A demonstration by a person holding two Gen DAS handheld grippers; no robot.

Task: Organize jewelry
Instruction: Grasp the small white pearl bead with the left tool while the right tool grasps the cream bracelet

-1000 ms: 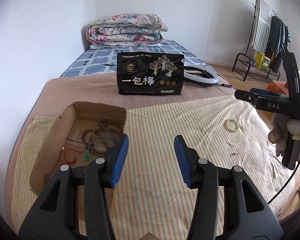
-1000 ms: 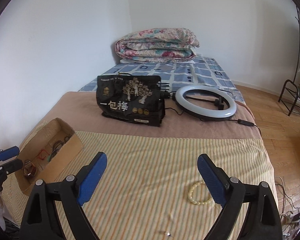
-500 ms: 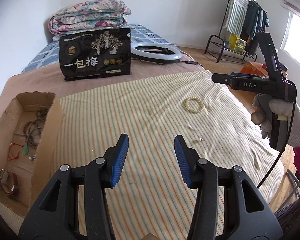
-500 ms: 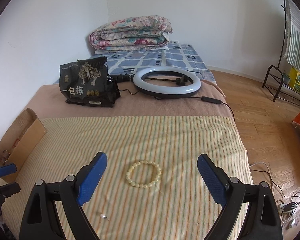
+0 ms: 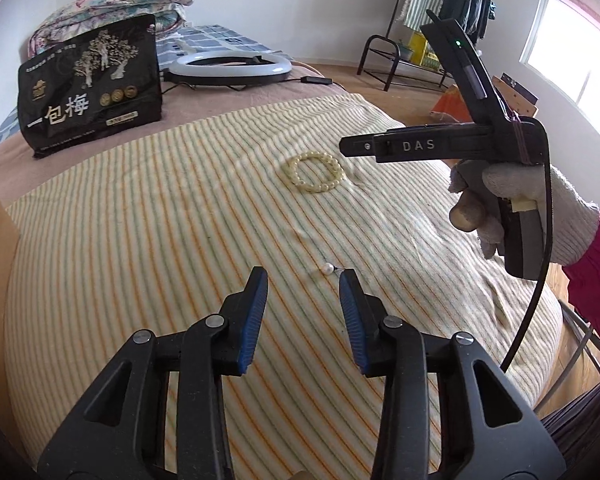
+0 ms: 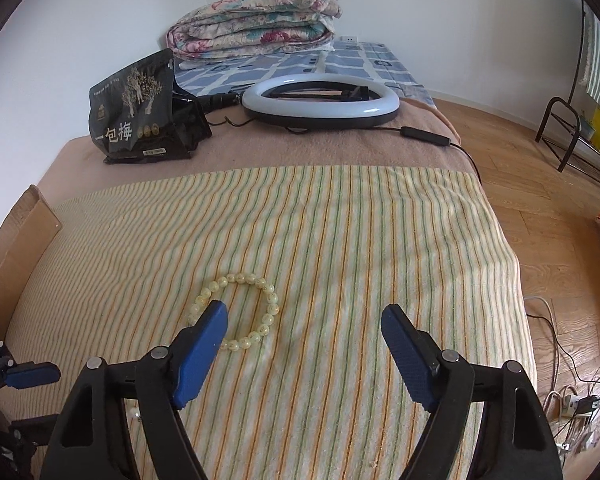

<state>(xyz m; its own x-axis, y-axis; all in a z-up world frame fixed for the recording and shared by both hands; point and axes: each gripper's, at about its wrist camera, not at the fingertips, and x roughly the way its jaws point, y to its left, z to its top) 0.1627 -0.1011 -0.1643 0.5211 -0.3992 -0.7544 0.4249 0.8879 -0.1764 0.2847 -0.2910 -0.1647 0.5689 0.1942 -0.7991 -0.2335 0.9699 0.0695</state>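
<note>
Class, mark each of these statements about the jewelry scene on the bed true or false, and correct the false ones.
1. The left tool is shut on a pearl. False: it is open; the pearl earring lies on the striped towel ahead of it.
2. The pale bead bracelet lies flat on the towel. True.
3. The right tool holds the bracelet. False: it is open and holds nothing.
4. A ring light lies behind the towel. True.
5. The black snack bag lies flat. False: it stands upright.
</note>
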